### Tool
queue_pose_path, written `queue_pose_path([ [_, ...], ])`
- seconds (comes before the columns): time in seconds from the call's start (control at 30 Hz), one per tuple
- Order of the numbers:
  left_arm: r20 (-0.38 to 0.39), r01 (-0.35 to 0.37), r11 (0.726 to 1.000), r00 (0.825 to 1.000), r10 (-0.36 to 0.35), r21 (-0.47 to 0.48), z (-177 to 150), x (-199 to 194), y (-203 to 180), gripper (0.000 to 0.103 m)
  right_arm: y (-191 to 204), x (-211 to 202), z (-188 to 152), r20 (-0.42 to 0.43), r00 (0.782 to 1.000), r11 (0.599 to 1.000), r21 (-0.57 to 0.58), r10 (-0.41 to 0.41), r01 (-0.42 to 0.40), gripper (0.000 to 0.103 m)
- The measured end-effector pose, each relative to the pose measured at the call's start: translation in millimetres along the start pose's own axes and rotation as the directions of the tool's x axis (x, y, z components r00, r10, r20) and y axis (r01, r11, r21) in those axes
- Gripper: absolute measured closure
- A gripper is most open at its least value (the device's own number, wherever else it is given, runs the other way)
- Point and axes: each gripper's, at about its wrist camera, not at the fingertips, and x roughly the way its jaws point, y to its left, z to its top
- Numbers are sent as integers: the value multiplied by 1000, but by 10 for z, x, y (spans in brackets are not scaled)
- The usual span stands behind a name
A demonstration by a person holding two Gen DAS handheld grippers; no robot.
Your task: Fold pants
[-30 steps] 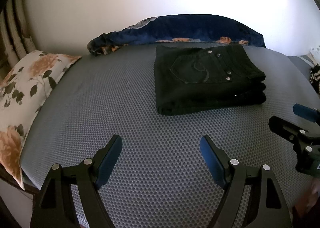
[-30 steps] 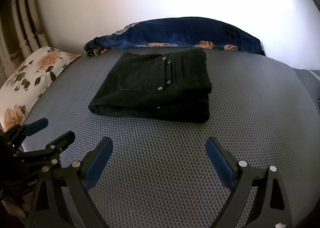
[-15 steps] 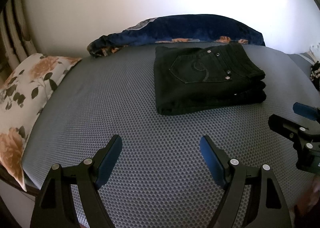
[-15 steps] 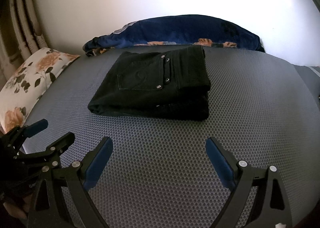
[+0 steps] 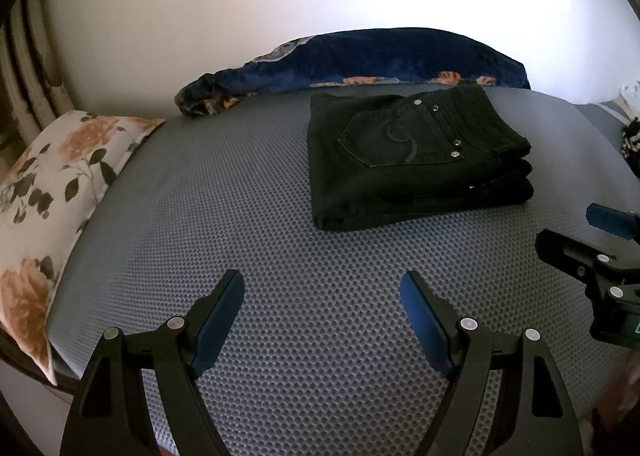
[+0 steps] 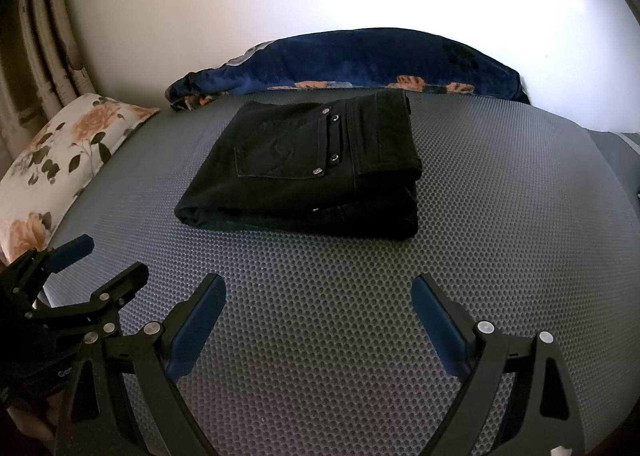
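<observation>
Nearest, the left gripper [image 5: 322, 288] and the right gripper [image 6: 318, 292] hang side by side over the grey bed [image 5: 260, 240], each with its blue-padded fingers [image 5: 218, 316] spread wide and holding nothing. Beyond them the black pants [image 5: 412, 159] lie folded in a neat stack mid-bed. A floral pillow [image 5: 52, 183] sits left; a navy blanket [image 5: 380, 55] lies against the wall.

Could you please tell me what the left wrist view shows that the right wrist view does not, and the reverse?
Only the left wrist view shows a black-and-white knitted item at its right edge. Only the right wrist view shows the pants' right-hand edge face on. Both show the folded black pants on the grey mat, the floral pillow, the navy blanket, and the left gripper and right gripper open and empty.
</observation>
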Motion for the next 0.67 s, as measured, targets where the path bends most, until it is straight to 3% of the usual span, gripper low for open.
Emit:
queue_pose_path([
  [0.67, -23, 28, 999, 999, -28, -20, -23, 26, 9, 22, -13, 16, -3, -6, 1000, 1000, 9, -4, 4, 10],
])
